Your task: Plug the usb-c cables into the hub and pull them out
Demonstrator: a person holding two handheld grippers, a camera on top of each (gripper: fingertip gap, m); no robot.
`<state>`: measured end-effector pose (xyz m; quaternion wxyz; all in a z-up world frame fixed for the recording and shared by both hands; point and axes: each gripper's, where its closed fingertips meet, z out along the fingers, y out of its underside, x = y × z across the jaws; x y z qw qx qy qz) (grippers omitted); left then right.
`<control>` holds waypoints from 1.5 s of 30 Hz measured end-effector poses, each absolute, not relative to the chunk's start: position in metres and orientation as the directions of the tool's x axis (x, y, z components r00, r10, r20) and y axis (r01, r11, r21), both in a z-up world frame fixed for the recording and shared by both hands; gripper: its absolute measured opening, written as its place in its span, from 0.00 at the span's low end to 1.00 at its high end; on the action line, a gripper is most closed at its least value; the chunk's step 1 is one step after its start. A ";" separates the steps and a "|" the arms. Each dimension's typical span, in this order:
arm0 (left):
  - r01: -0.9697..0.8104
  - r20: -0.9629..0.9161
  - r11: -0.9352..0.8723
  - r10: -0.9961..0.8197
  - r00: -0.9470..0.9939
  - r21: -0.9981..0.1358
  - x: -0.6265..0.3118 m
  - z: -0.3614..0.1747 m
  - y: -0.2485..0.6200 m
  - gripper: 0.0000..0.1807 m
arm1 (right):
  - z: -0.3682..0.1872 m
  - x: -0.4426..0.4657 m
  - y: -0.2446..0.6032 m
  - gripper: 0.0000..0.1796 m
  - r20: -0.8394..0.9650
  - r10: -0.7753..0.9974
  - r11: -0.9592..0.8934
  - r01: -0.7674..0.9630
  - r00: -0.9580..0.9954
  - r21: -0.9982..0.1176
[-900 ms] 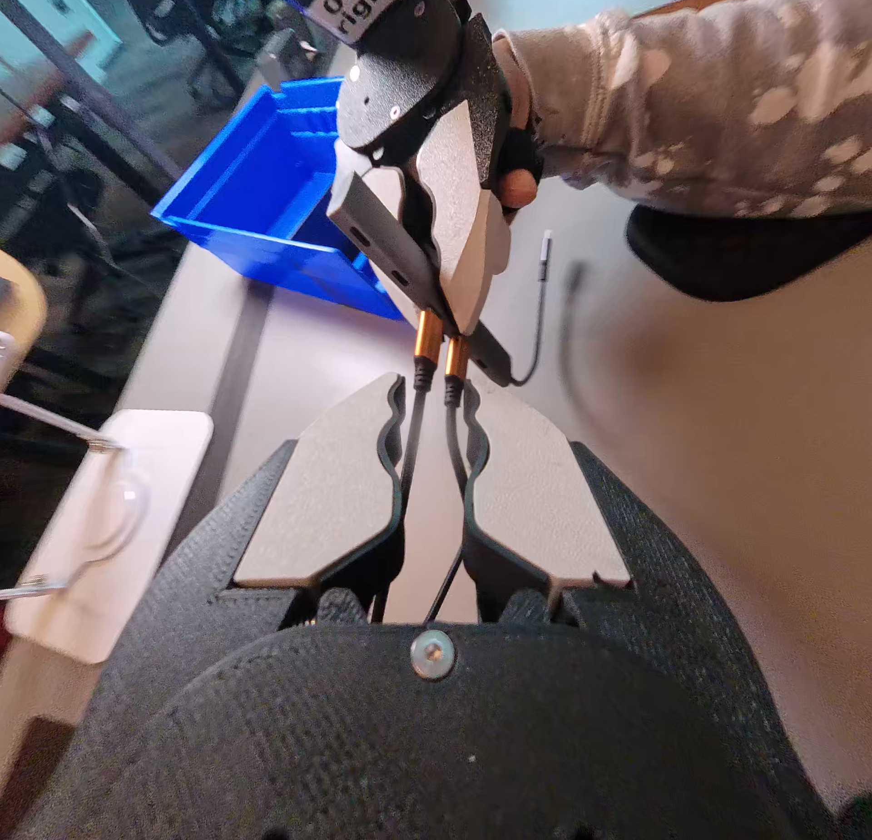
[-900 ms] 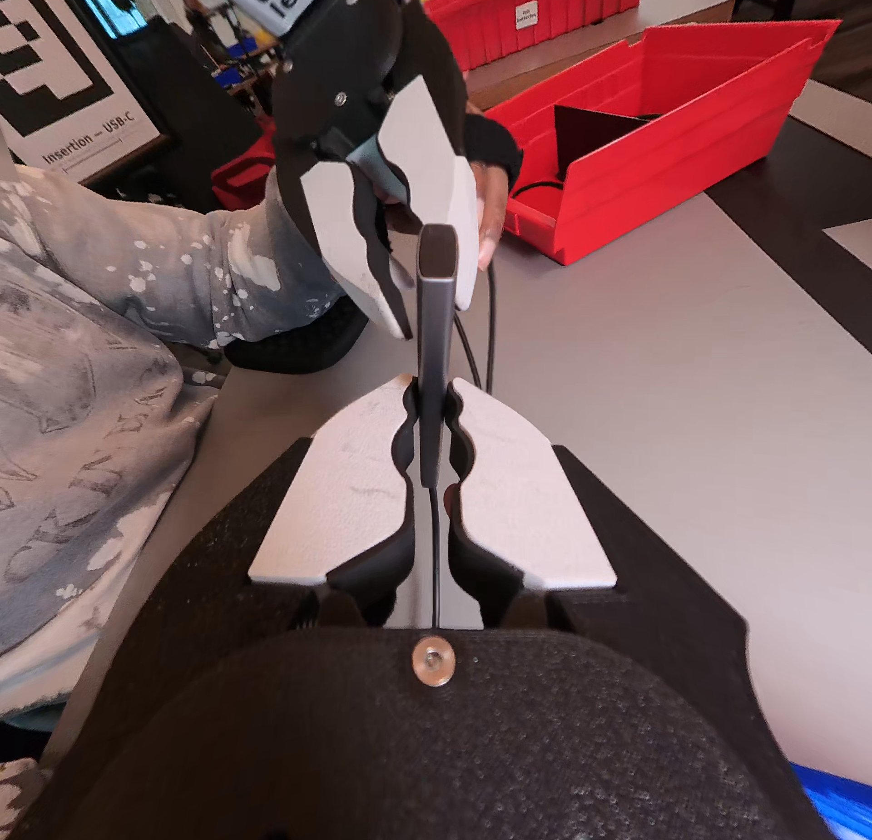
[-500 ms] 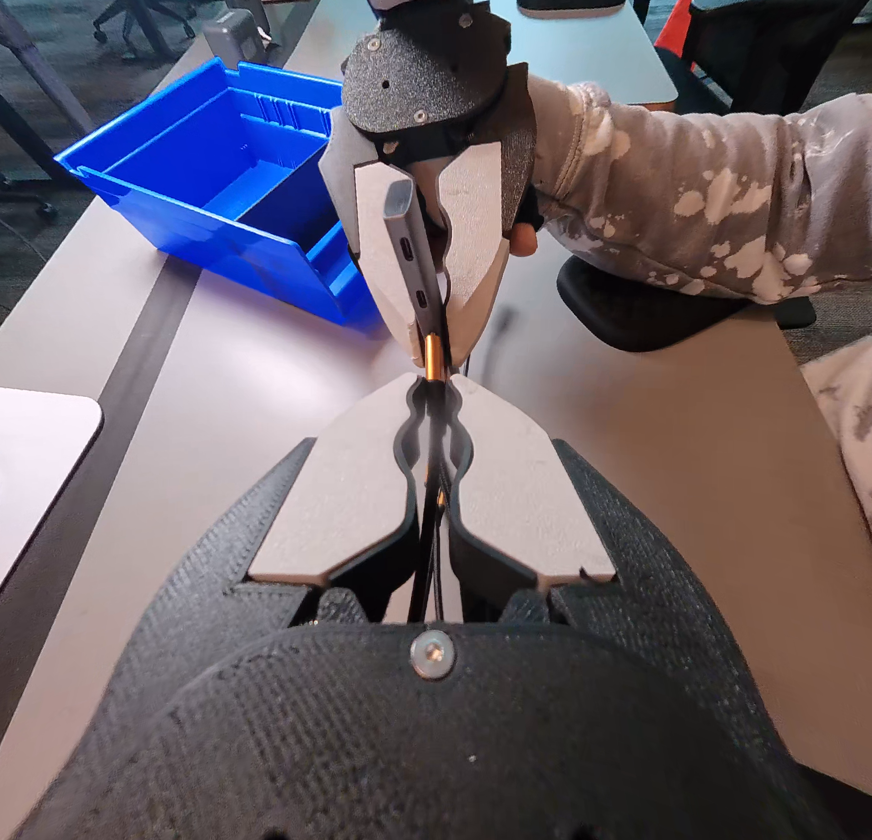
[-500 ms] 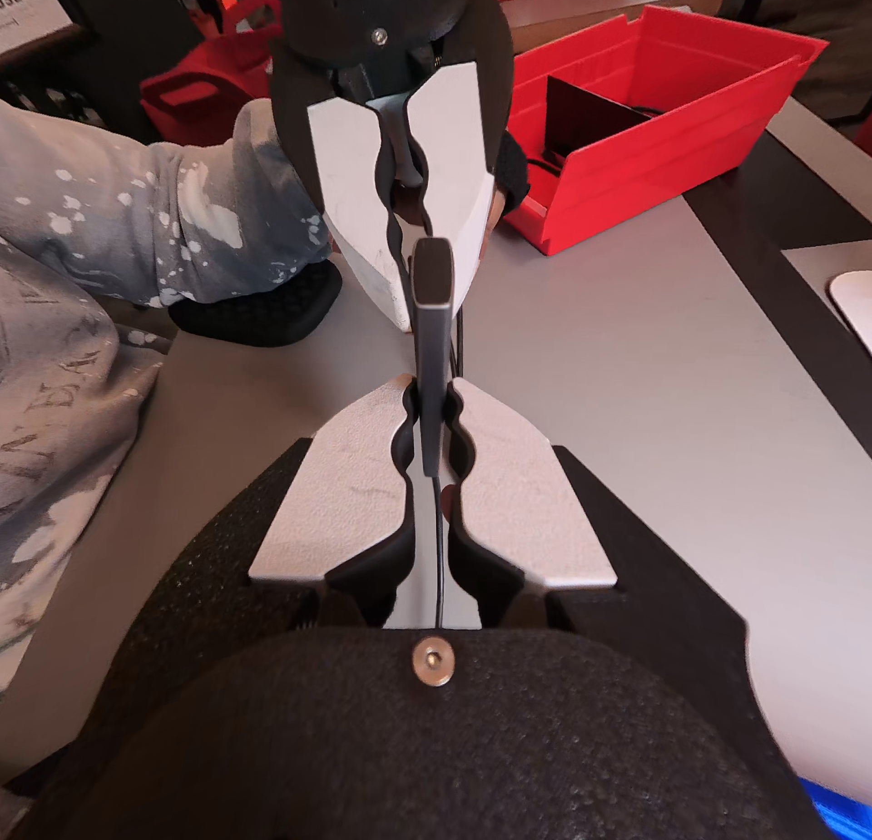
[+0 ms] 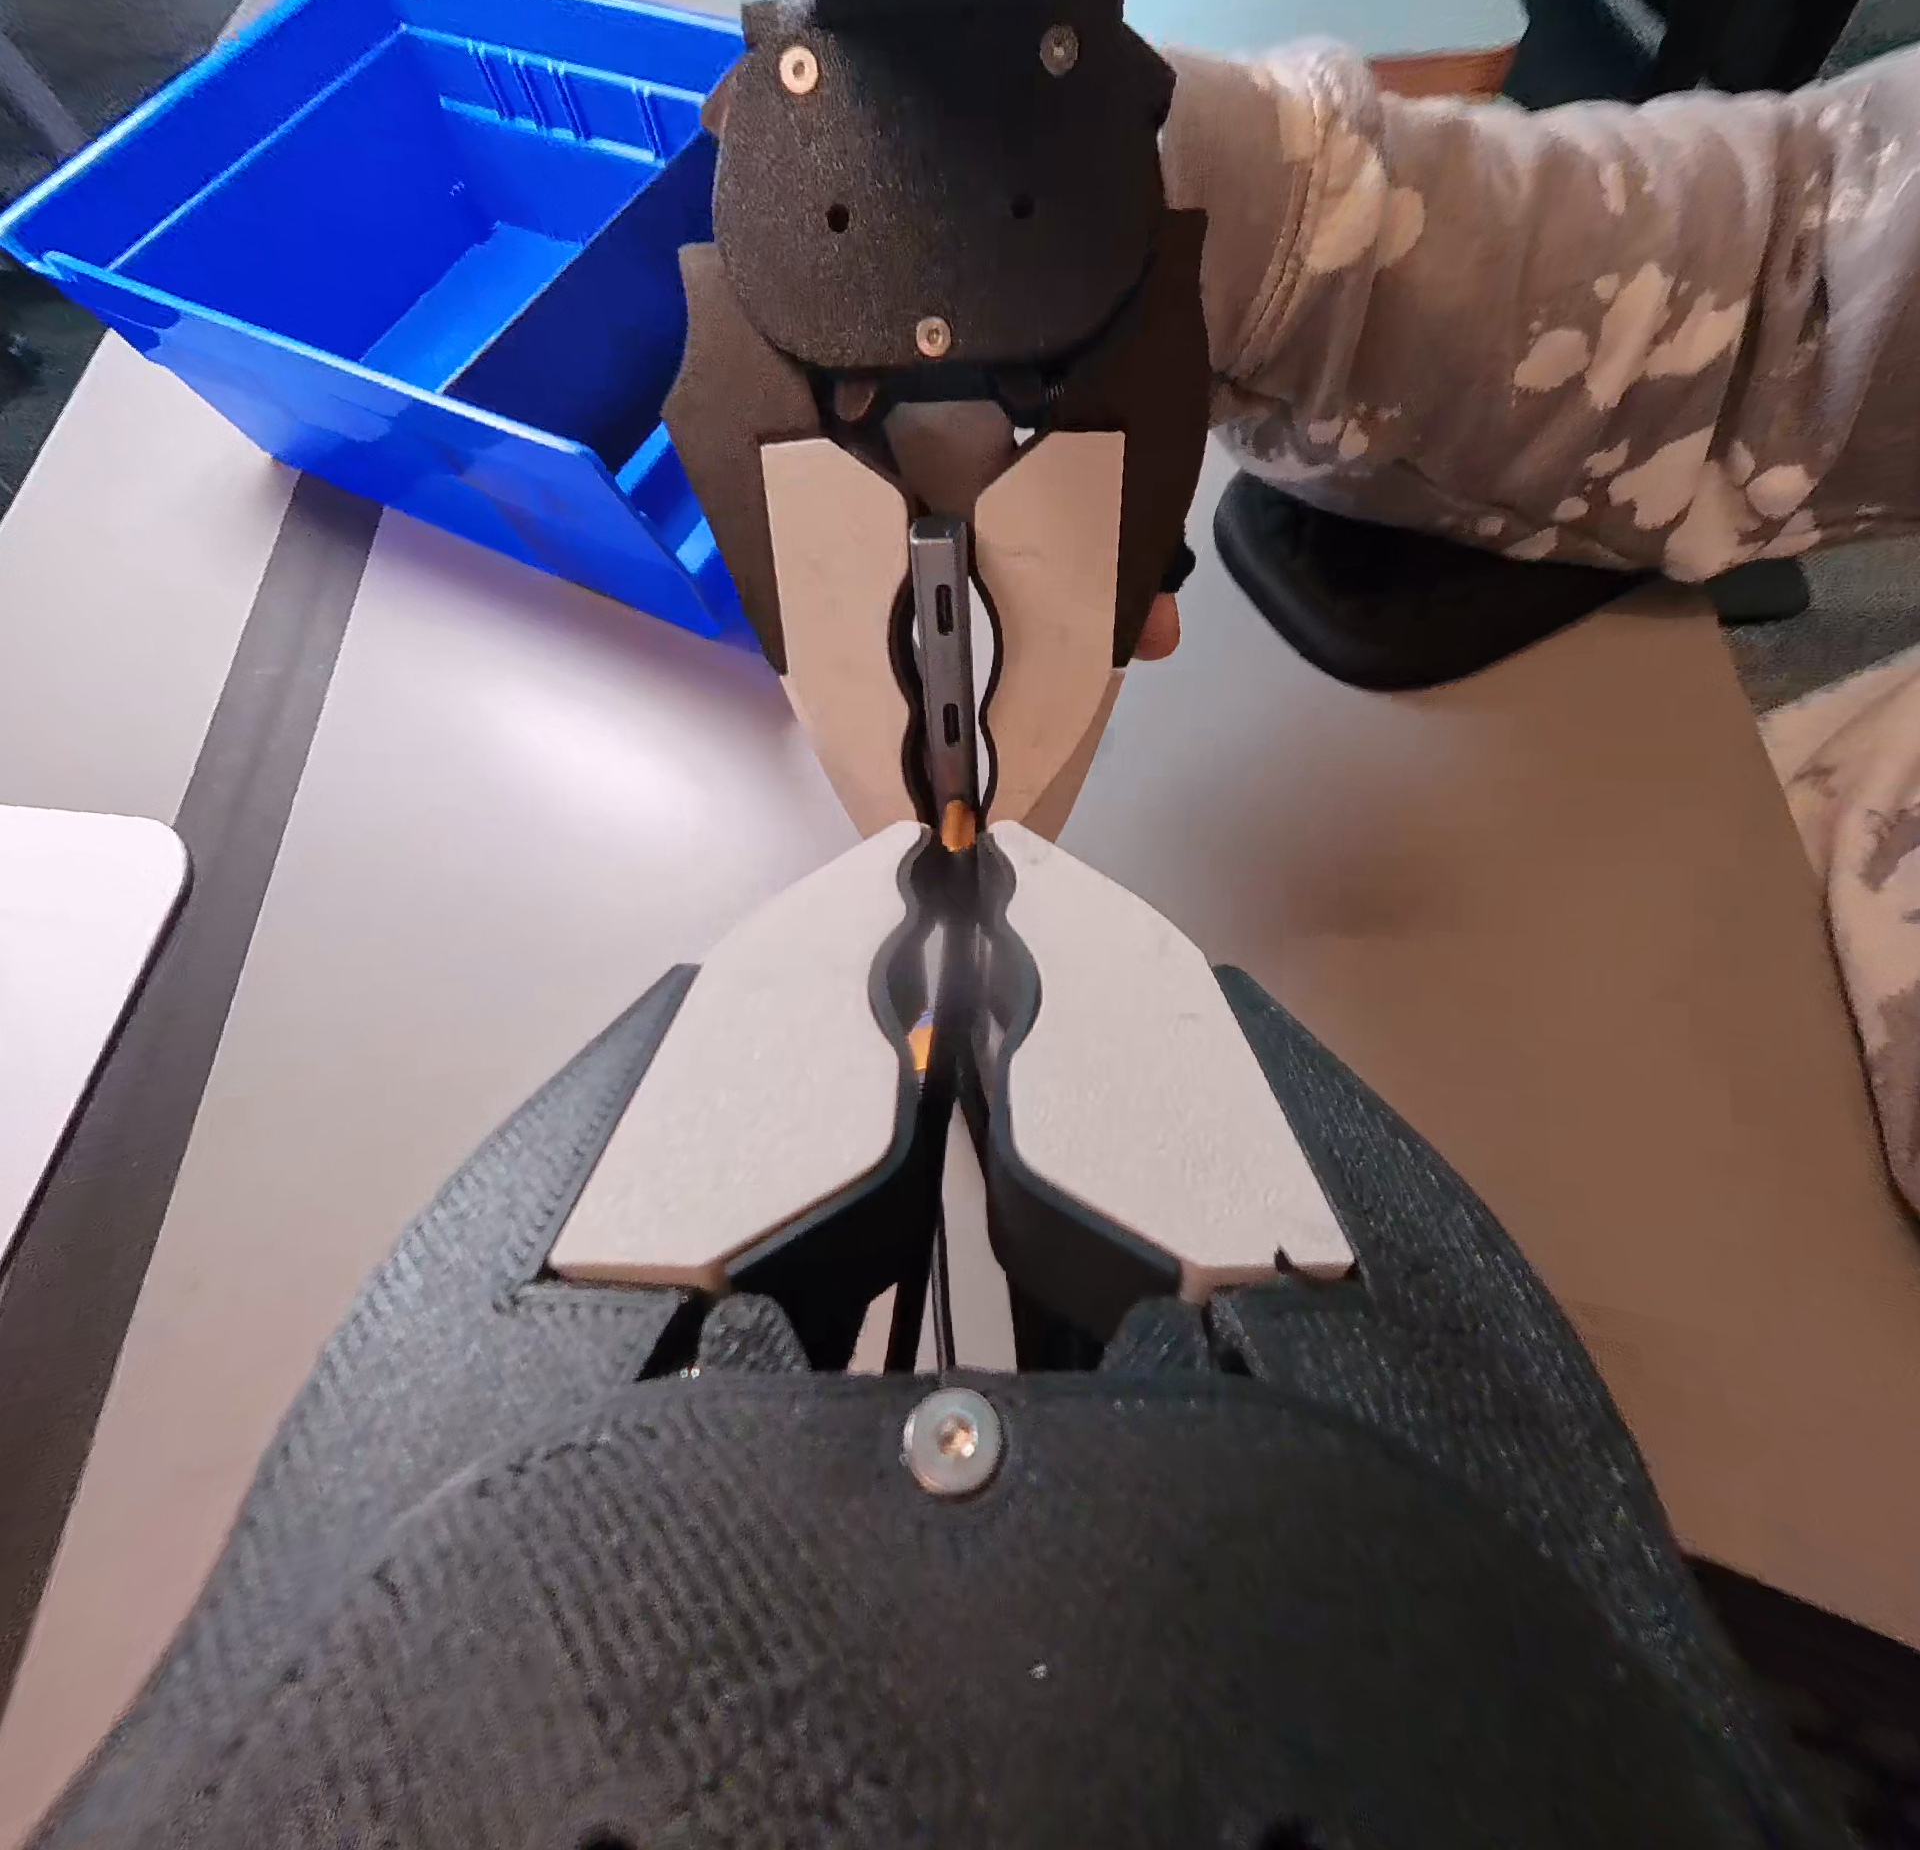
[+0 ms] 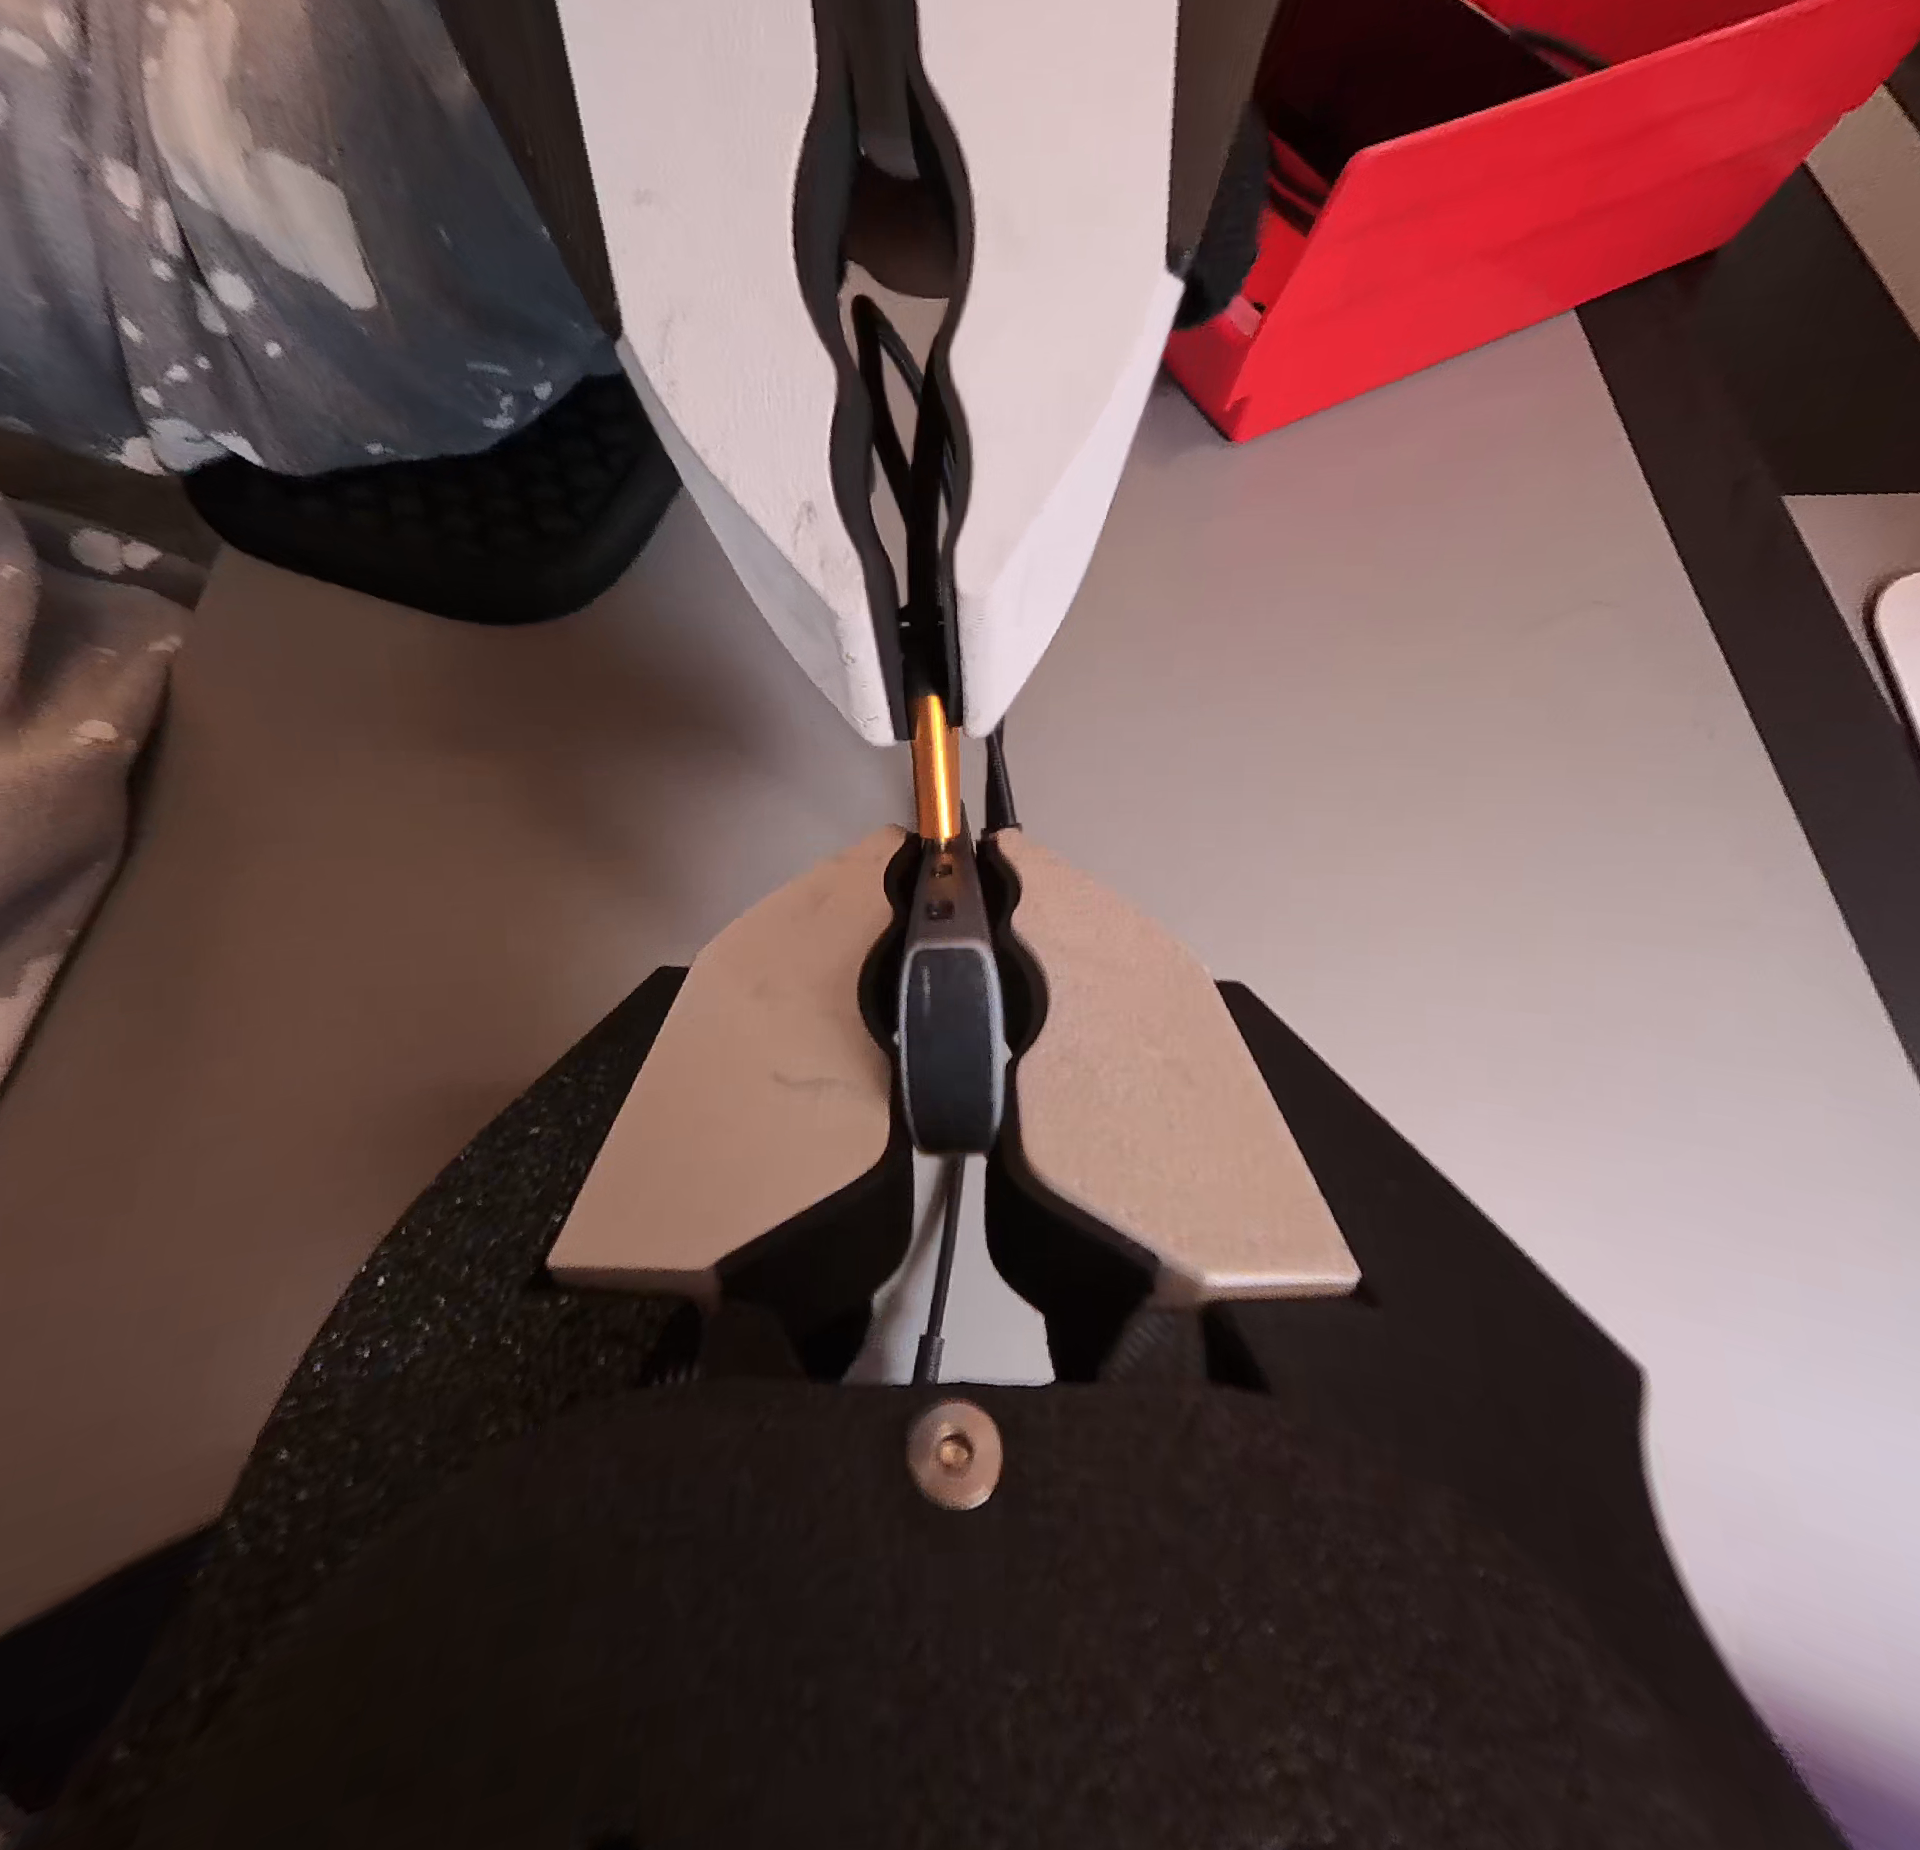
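My right gripper [image 6: 943, 850] is shut on the slim grey hub [image 6: 943, 1052], whose thin black tail [image 6: 940, 1270] runs back between the fingers. My left gripper [image 5: 954, 844] faces it tip to tip, shut on black usb-c cables [image 5: 940, 1281]. One orange plug [image 6: 932, 772] sticks out of the left gripper [image 6: 932, 735] and meets the hub's edge; I cannot tell how deep it sits. In the left wrist view the hub [image 5: 943, 657] shows two open ports inside the right gripper [image 5: 961, 803]. A second orange plug [image 5: 920, 1047] shows low between my left fingers.
A blue bin [image 5: 364, 242] stands behind on the grey table [image 5: 520, 813]; a red bin [image 6: 1558, 190] stands on the other side. A black wrist rest [image 5: 1455, 605] lies under the person's spotted sleeve [image 5: 1558, 294]. A white pad [image 5: 73, 969] lies at the left edge. The tips of both grippers are at nearly the same place.
Both grippers have swung round to face each other head-on and come closer. Two orange plugs stood side by side at the hub; now only one shows there.
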<state>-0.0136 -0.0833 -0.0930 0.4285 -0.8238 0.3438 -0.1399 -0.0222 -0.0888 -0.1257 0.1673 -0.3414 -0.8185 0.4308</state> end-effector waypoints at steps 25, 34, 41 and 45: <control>-0.469 -0.092 -0.459 -0.634 0.768 -0.754 -0.012 -0.108 -0.073 0.02 | -0.135 -0.030 -0.088 0.06 0.005 0.733 0.419 0.446 -0.680 -0.791; -0.393 -0.076 -0.379 -0.632 0.772 -0.838 -0.013 -0.071 -0.082 0.11 | -0.108 -0.024 -0.088 0.06 -0.031 0.723 0.344 0.398 -0.690 -0.851; -0.456 -0.101 -0.429 -0.632 0.768 -0.780 -0.017 -0.094 -0.079 0.06 | -0.101 -0.021 -0.086 0.06 -0.004 0.732 0.356 0.387 -0.681 -0.851; -0.369 -0.067 -0.375 -0.618 0.784 -0.850 -0.018 -0.074 -0.076 0.04 | -0.075 -0.025 -0.077 0.06 -0.009 0.759 0.247 0.300 -0.651 -0.921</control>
